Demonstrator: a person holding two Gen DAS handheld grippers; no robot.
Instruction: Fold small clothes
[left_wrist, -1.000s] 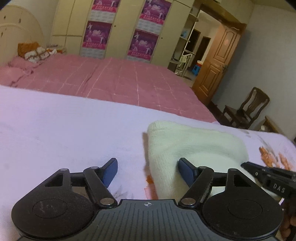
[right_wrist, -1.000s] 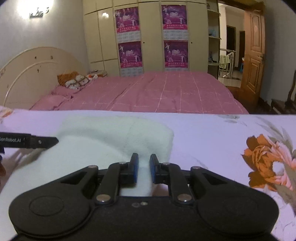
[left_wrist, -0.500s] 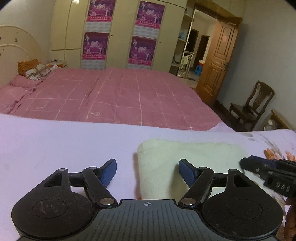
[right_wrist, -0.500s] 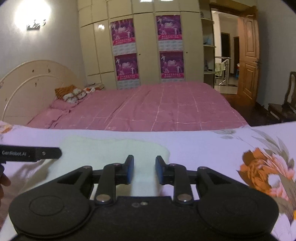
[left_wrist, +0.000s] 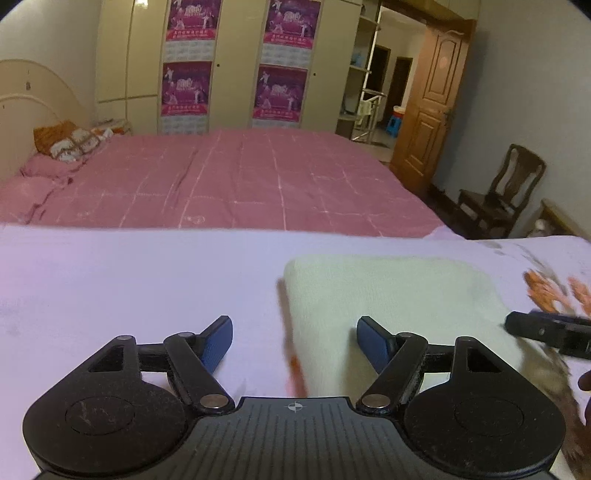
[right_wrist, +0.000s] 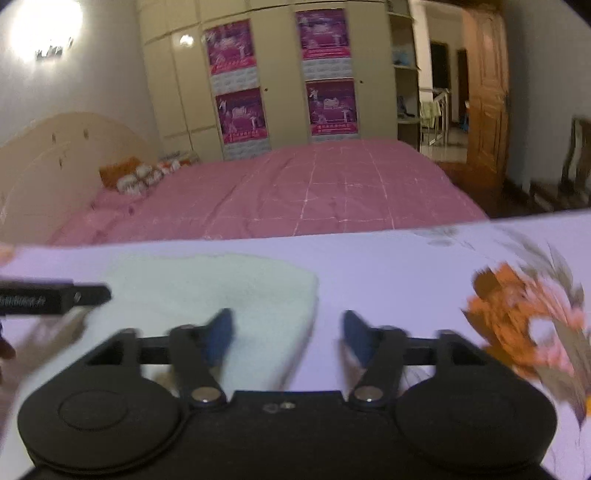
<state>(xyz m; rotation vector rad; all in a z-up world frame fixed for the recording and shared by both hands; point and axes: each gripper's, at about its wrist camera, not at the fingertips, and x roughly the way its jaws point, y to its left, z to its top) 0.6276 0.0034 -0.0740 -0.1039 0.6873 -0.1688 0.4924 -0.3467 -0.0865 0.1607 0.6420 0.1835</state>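
The cream knit garment (left_wrist: 388, 291) is lying folded flat on the lilac floral sheet (left_wrist: 129, 288); both the left gripper (left_wrist: 294, 341) and right gripper (right_wrist: 286, 334) are hanging released beside it, suggesting folding is nearly finished.

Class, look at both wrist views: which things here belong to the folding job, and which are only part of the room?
Belonging to the job:
cream garment, lying folded on the lilac sheet
left gripper, open
right gripper, open

Just in the room:
pink bed
wooden chair
posters on the wardrobe
wooden door
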